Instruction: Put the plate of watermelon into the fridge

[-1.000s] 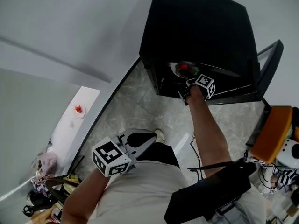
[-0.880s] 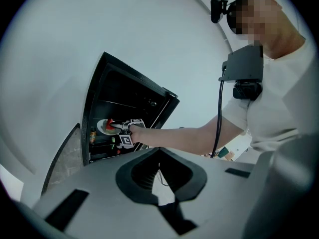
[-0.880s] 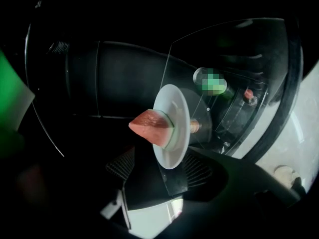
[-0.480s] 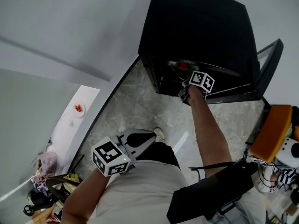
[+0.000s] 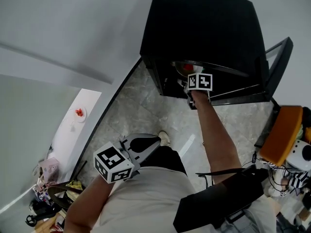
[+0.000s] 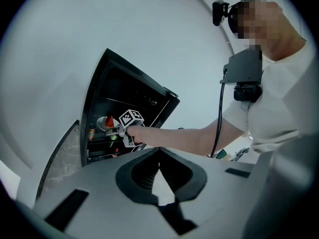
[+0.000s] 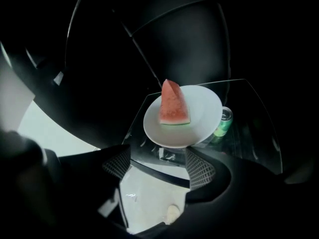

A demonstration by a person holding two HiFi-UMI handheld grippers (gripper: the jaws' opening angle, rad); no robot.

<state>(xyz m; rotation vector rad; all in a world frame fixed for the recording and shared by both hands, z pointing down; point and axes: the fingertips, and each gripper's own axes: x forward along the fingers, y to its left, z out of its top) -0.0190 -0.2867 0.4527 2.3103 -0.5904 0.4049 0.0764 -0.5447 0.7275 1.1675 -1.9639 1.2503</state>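
Observation:
A white plate [image 7: 199, 118] bearing a red watermelon wedge [image 7: 173, 104] lies on a glass shelf [image 7: 249, 133] inside the black fridge [image 5: 209, 28]. My right gripper [image 7: 158, 166] is open just in front of the plate, with its pads [image 7: 199, 169] clear of the rim and nothing between them. In the head view the right gripper [image 5: 194, 87] is at the fridge mouth. The left gripper view shows the plate [image 6: 102, 124] and the right gripper [image 6: 122, 132] from afar. Low by my body, the left gripper [image 5: 156, 141] is shut and holds nothing.
A green can [image 7: 224, 121] stands below the glass shelf, behind the plate. The fridge door [image 5: 278, 67] is swung open at the right. An orange seat [image 5: 283, 136] is at right. A white table [image 5: 80, 125] with a small plate is at left.
The right gripper's marker cube has turned and shifted a little left at the fridge mouth, while the plate stays on the shelf. The left gripper has hardly moved.

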